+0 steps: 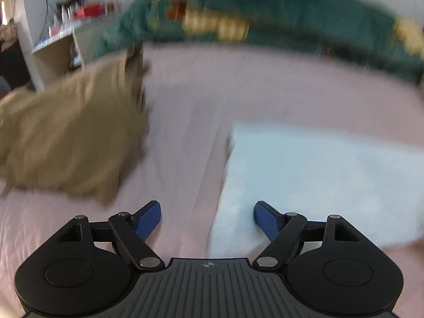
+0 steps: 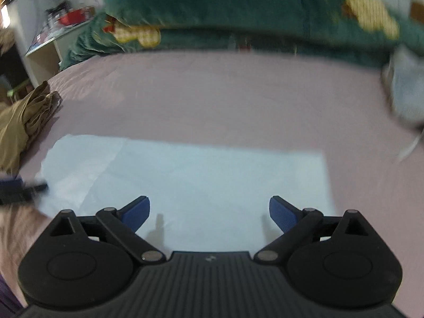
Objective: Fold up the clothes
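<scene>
The left gripper point(image 1: 207, 218) hangs with its blue fingers point(image 1: 148, 221) spread wide and nothing between them, poised over the left edge of the white cloth point(image 1: 318, 185), one finger above the cloth and the other above the bare pink sheet point(image 1: 185, 106). The right gripper point(image 2: 209, 216) is likewise spread and empty, hovering over the near middle of the same white cloth point(image 2: 198, 180), which lies flat on the sheet point(image 2: 212, 92) as a folded rectangle with straight edges. To the left of the cloth, apart from it, a tan garment point(image 1: 66, 137) sits rumpled on the sheet; the right view shows it bunched in folds point(image 2: 23, 122). Beyond the cloth, along the far side of the bed, lies a green blanket point(image 2: 238, 8) with yellow checked patches. To the far right of the cloth a pale grey-blue item point(image 2: 405, 87) lies on the sheet, too blurred to identify. Left of the blanket, off the bed, stands a cluttered shelf point(image 1: 55, 39).
</scene>
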